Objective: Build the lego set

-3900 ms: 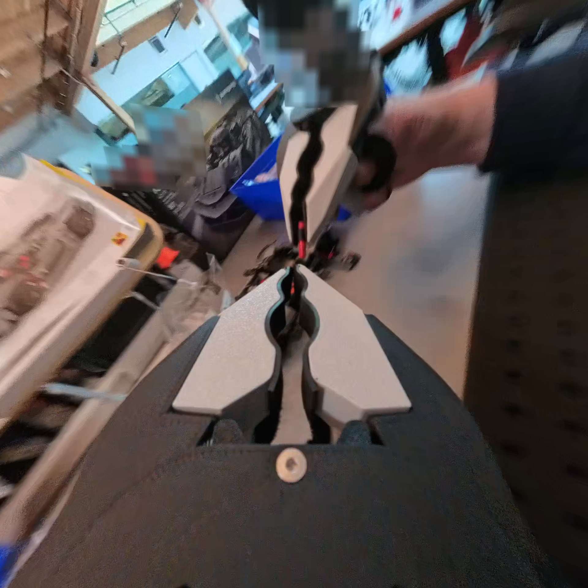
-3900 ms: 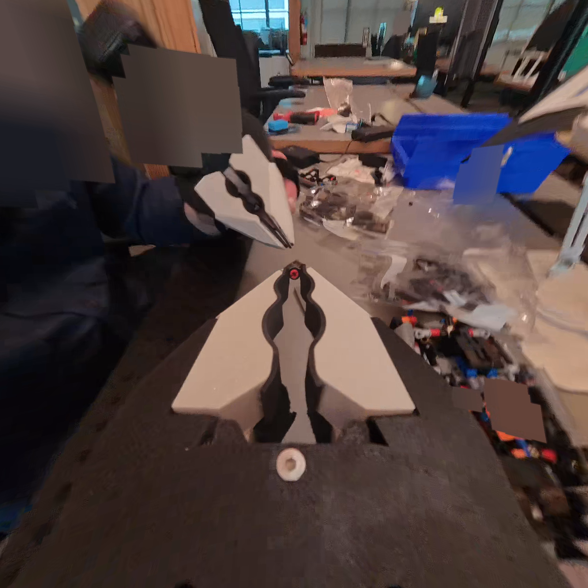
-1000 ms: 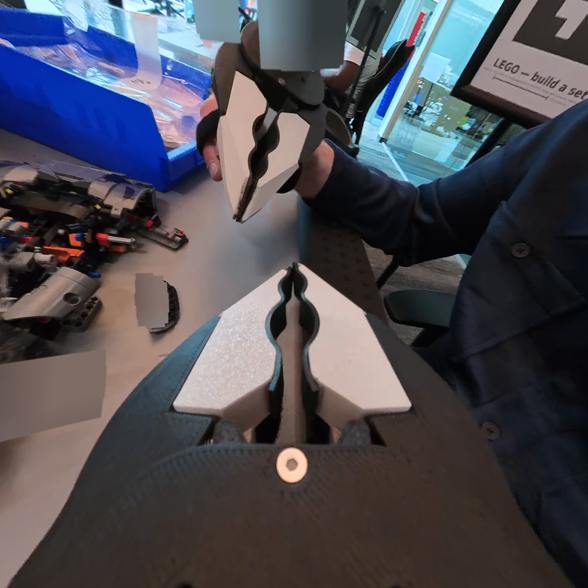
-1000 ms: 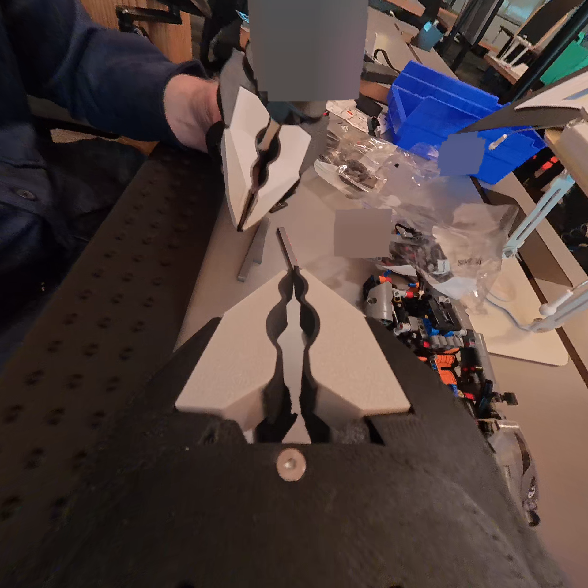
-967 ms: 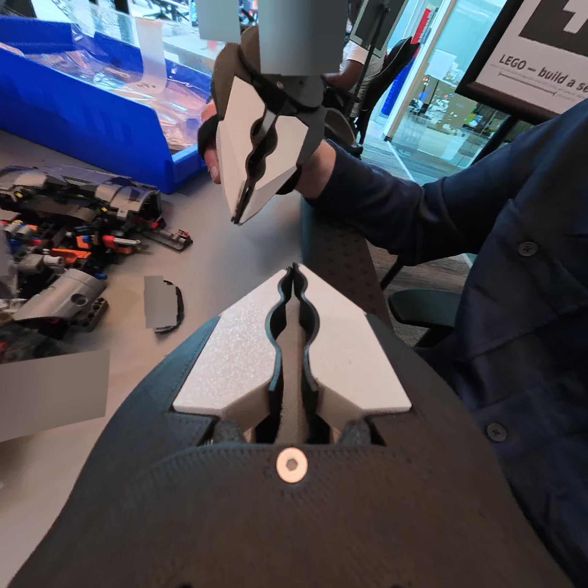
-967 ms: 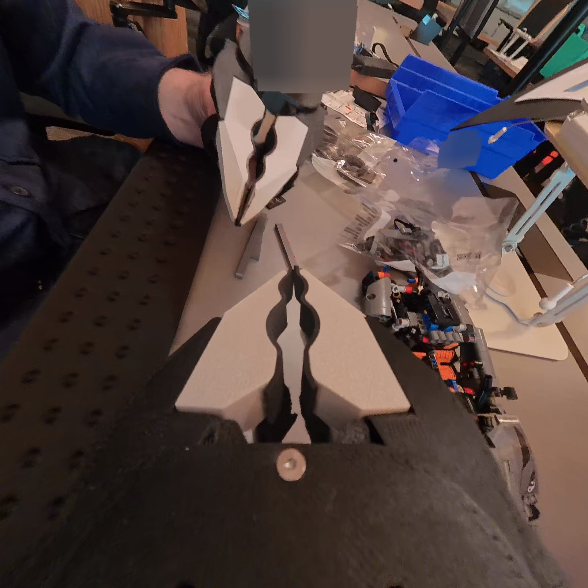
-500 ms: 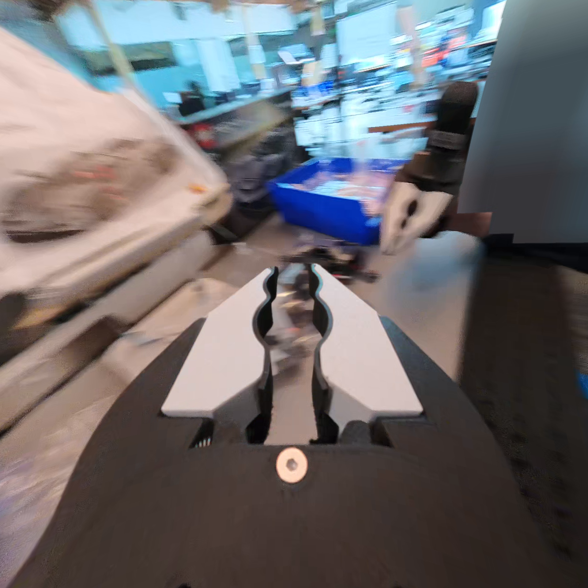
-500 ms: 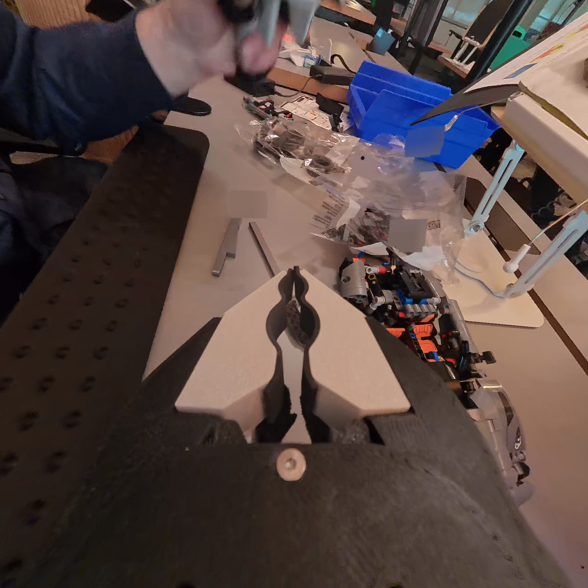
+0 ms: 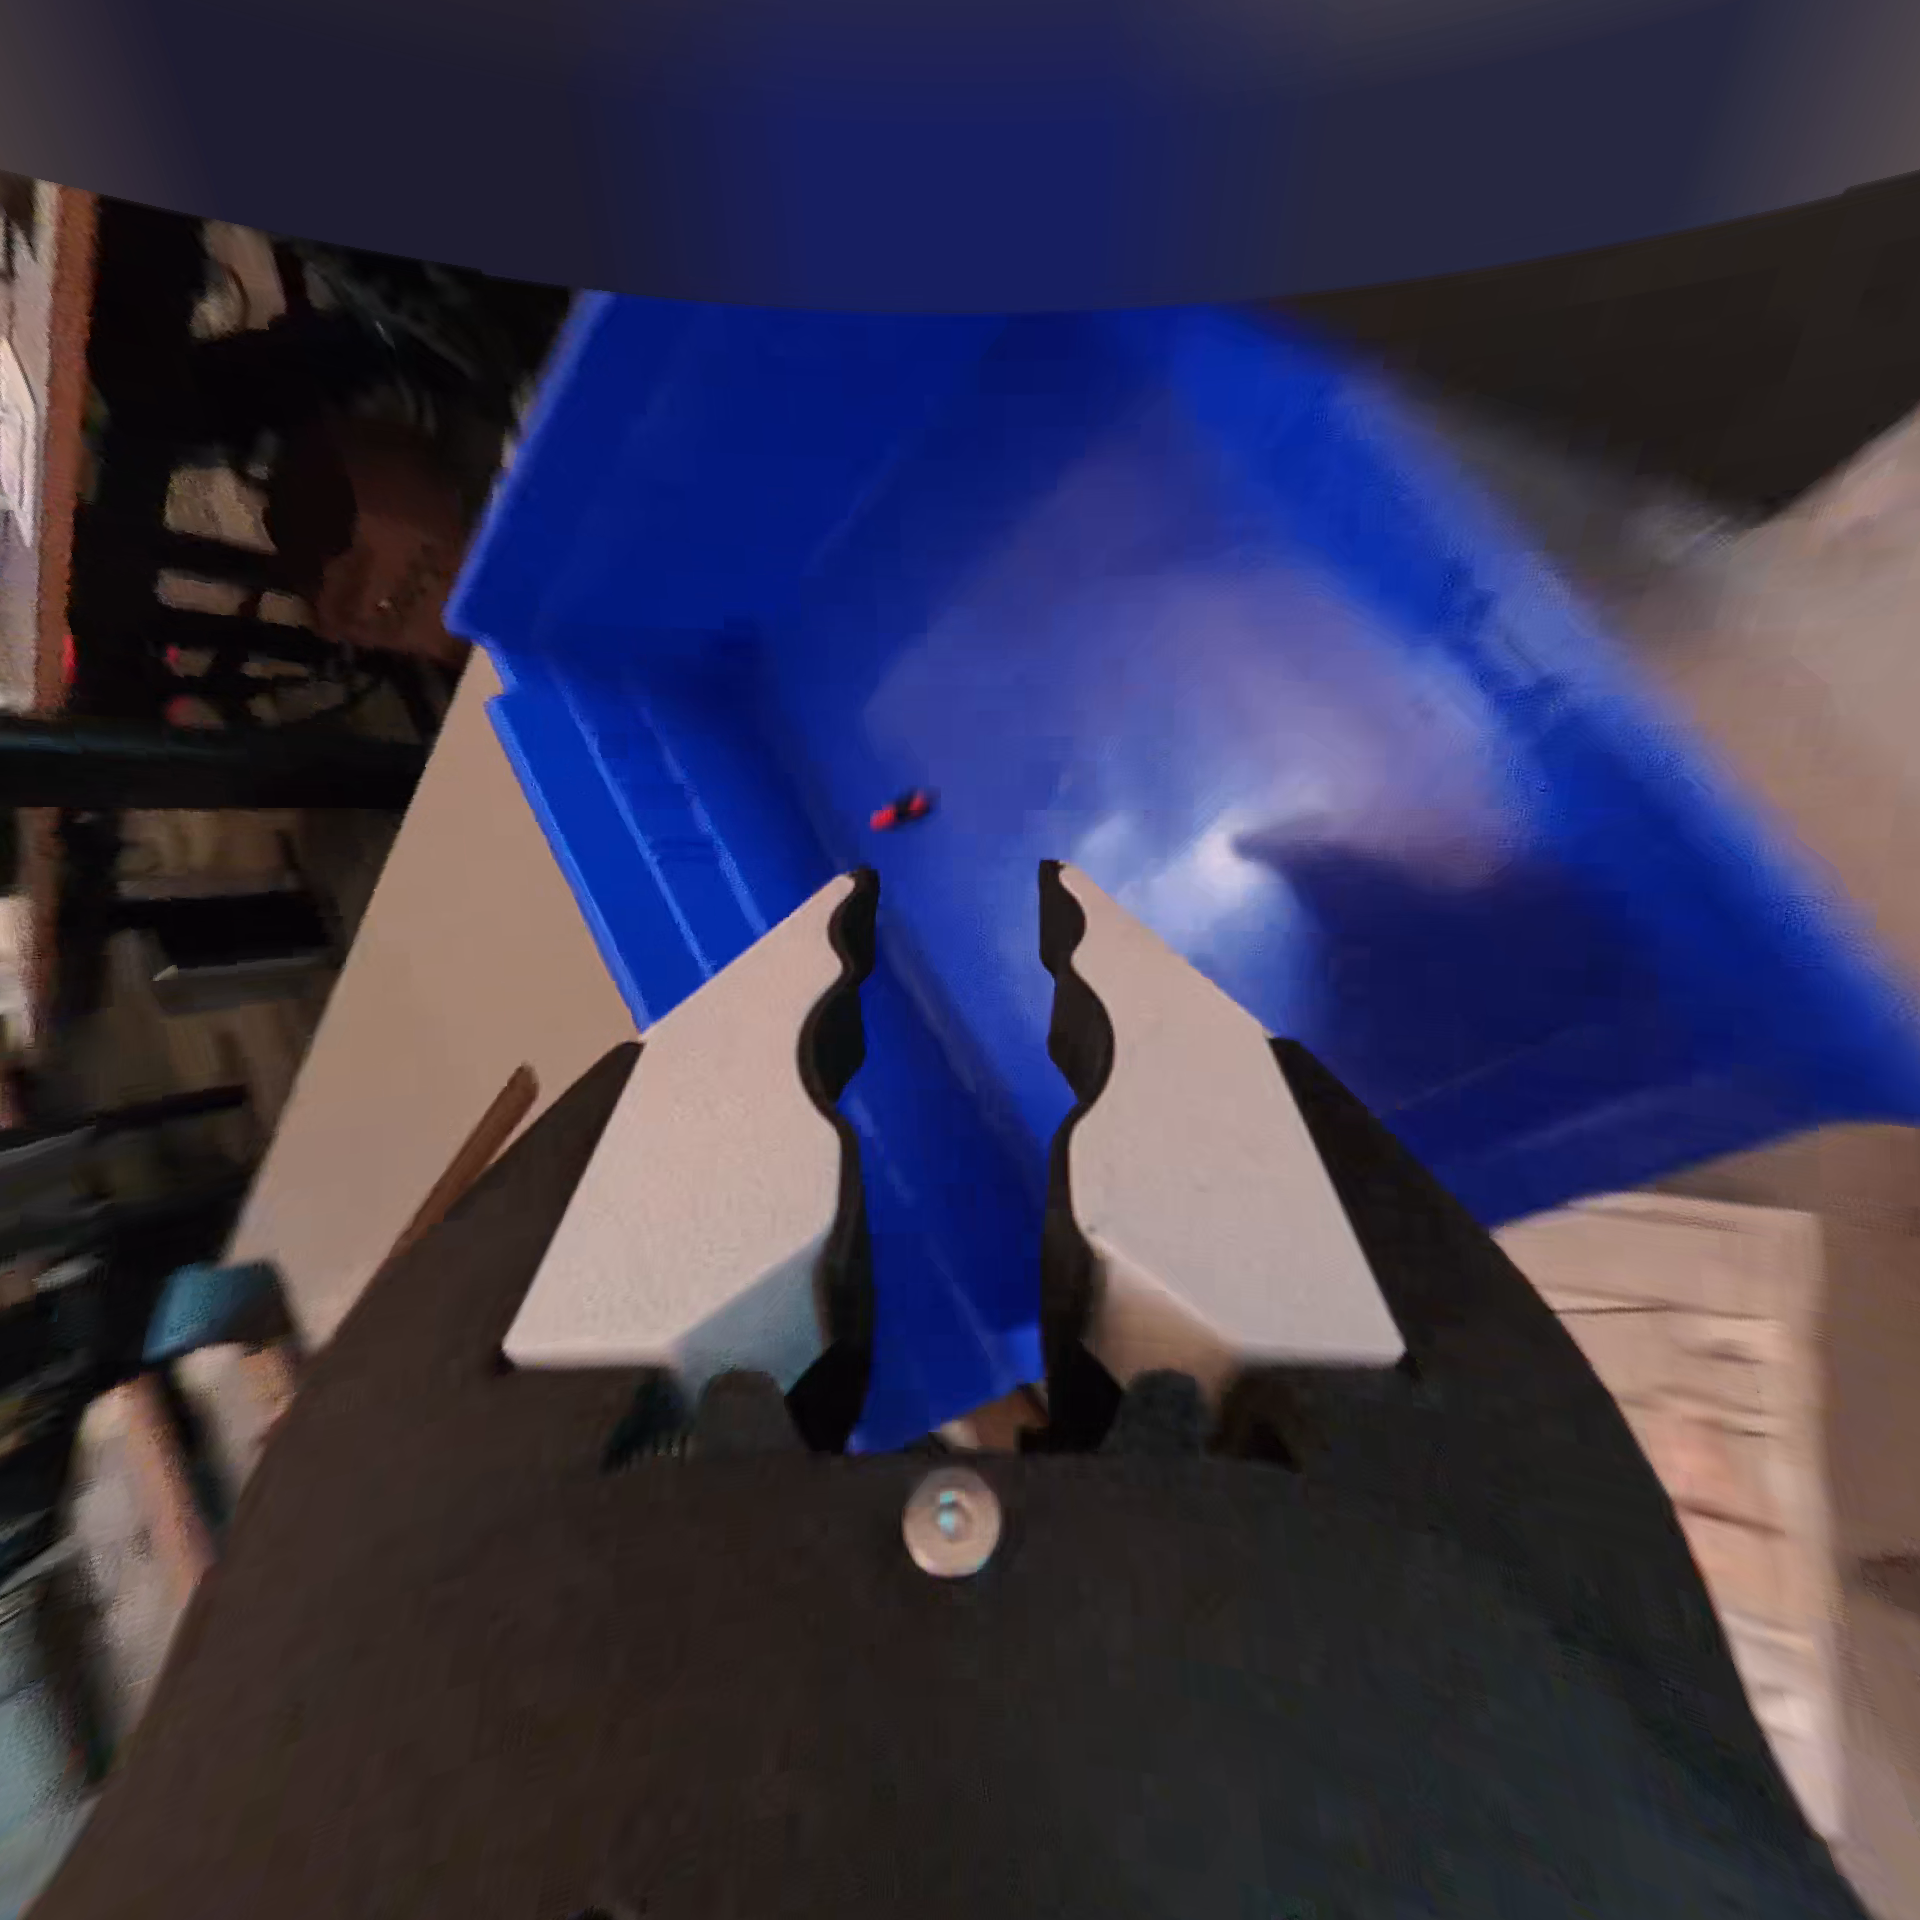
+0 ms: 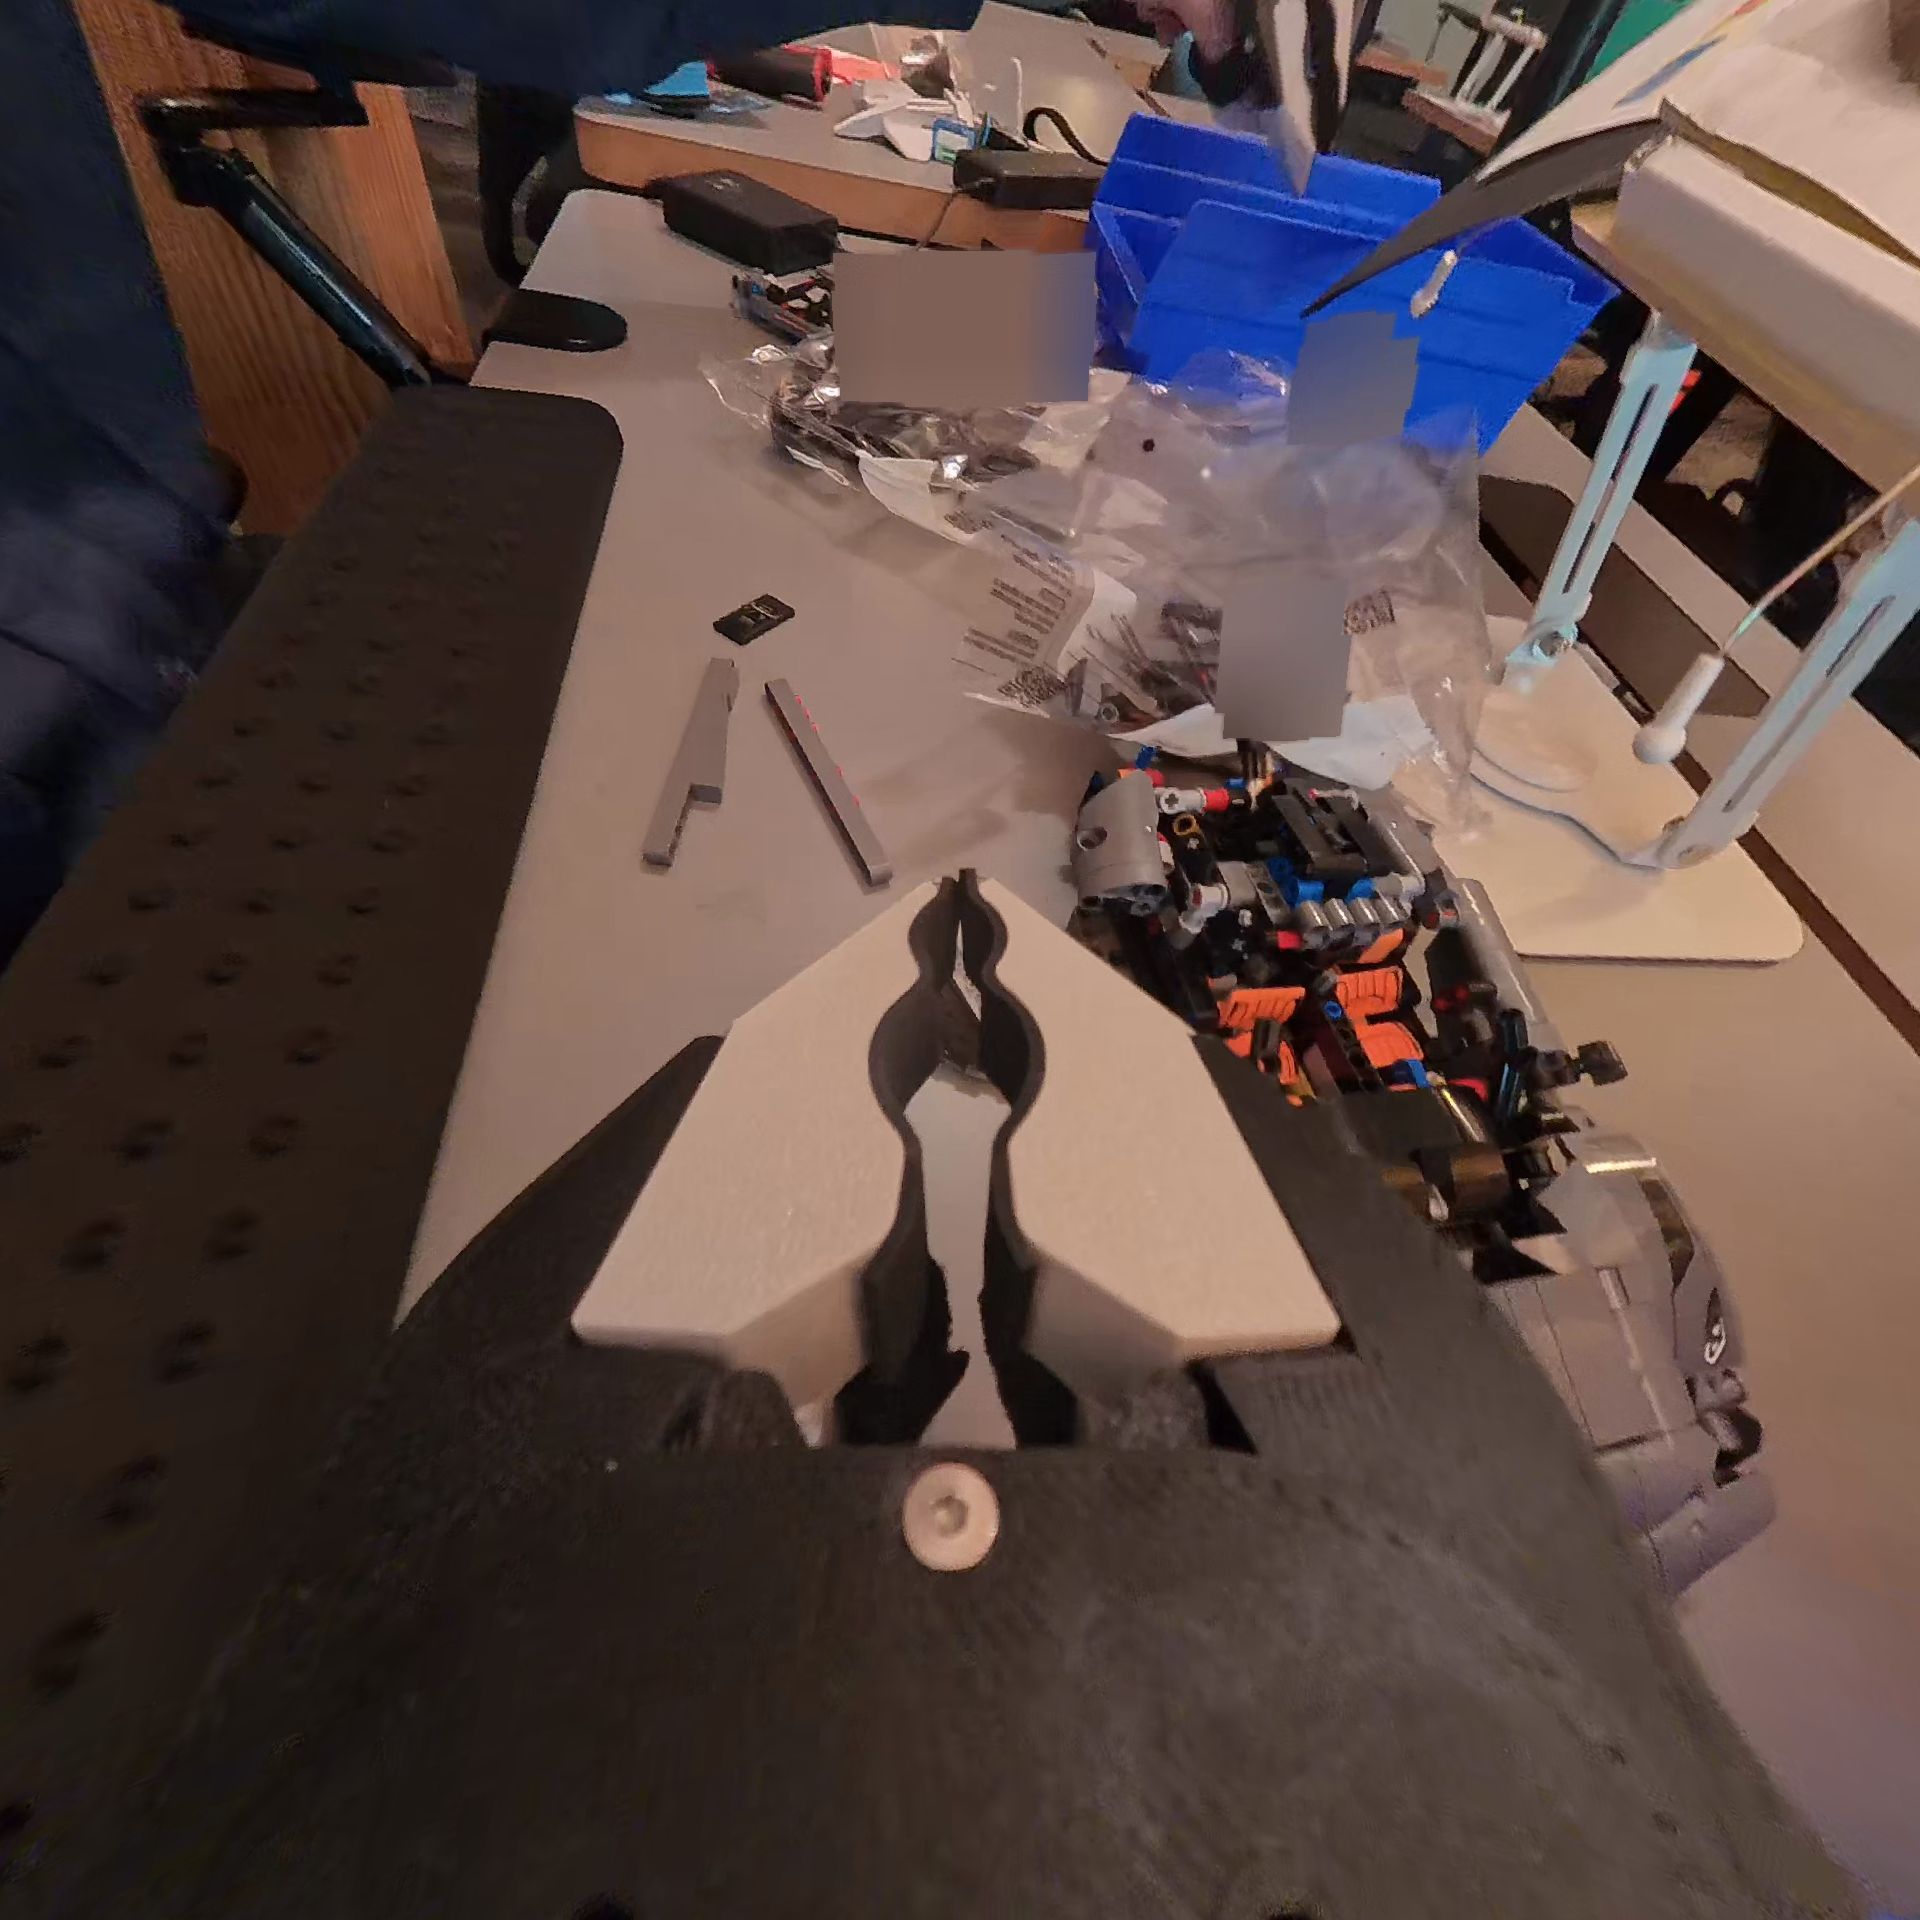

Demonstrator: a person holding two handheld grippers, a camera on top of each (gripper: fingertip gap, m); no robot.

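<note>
The grey table (image 10: 623, 935) stretches ahead of the right gripper (image 10: 961, 883), whose tips are pressed together with a thin dark sliver caught between them; what that sliver is cannot be told. Left of this gripper lies a black perforated mat (image 10: 260, 831). Just to its right sits the half-built lego car (image 10: 1351, 987), a grey-bodied model with a rounded grey nose toward the camera, orange seats, and a dense core of black, blue and red pins and beams. Ahead of it lie clear plastic bags (image 10: 1195, 561) of dark parts carrying printed labels, and beyond them a blue bin (image 10: 1299, 260). A white stand (image 10: 1621, 831) rises to the far right. Straight ahead of the tips rest a long grey beam (image 10: 694, 764) and a thinner grey strip (image 10: 828, 781), apart from each other, with a small black piece (image 10: 754, 618) farther off. The left gripper (image 9: 956, 878) is spread wide, holding nothing, pointing into the blue bin (image 9: 1039, 623), where a tiny red-and-black pin (image 9: 900, 810) lies just beyond its left tip.
</note>
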